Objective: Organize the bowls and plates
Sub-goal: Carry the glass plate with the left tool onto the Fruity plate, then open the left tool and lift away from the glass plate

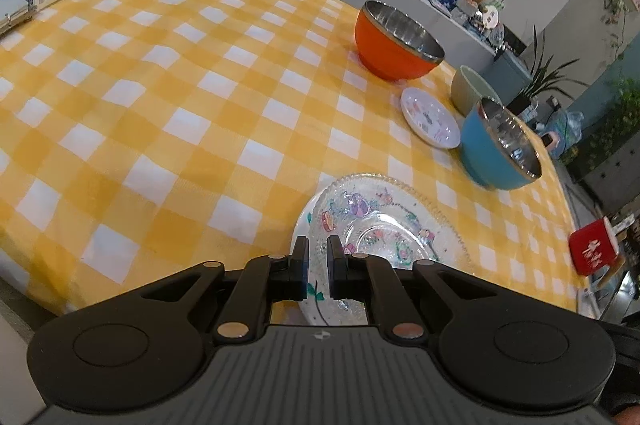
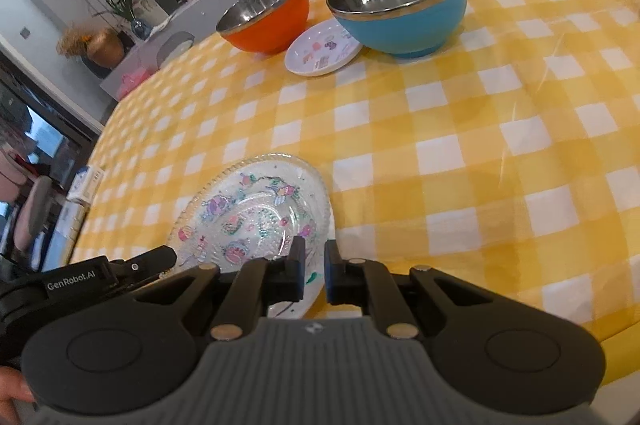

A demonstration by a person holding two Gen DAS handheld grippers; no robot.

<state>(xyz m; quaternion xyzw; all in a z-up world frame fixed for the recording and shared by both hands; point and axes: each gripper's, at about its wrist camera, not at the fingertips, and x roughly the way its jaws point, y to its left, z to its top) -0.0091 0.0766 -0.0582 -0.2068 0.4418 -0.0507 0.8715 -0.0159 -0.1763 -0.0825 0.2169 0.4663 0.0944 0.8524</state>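
Your left gripper (image 1: 318, 267) and right gripper (image 2: 314, 271) hang over the glass plate (image 1: 384, 221) near the tabletop's (image 1: 168, 97) front edge, each with fingers narrowly parted and gripping nothing. Toward the far right corner sit the orange bowl (image 1: 394, 43), small white plate (image 1: 430, 117), blue bowl (image 1: 498, 145) and pale green bowl (image 1: 470, 89).

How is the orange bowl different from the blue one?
The orange bowl looks smaller and sits farther back than the blue bowl. Their outer colours differ. The small plate lies between them. Both stand upright with shiny metal insides and look empty.
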